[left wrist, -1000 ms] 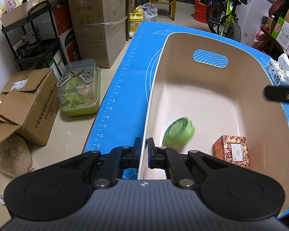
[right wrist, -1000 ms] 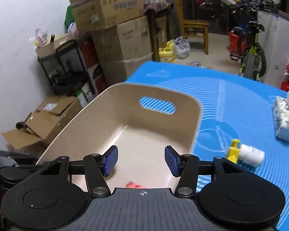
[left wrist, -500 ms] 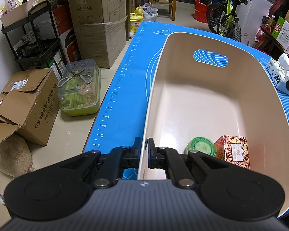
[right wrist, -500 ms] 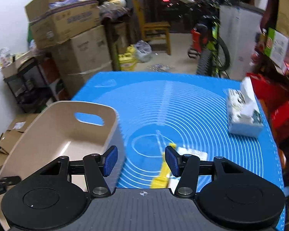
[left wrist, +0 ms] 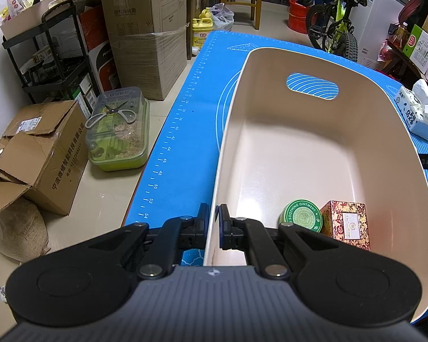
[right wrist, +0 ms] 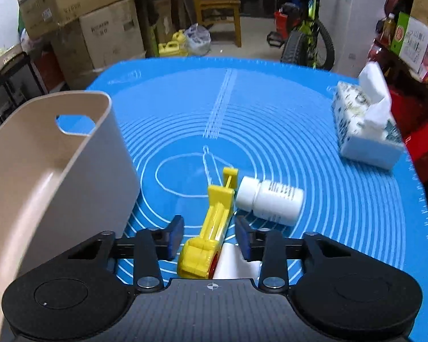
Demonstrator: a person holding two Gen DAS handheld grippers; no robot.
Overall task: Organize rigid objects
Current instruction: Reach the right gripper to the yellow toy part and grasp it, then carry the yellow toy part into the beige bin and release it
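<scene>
Beige plastic forms the bin, and the left claw is pinched tight on its near rim at the lower middle of the left wrist view, most likely to keep it from sliding on the blue mat covering the tabletop. Inside, at the lower right, a green ointment tin and a patterned red box lie side by side, already sorted. In the right wrist view the right claw is closing around a yellow plastic tool at lower centre; its pads do not yet press it. A white pill bottle lies touching the tool, still on the mat.
</scene>
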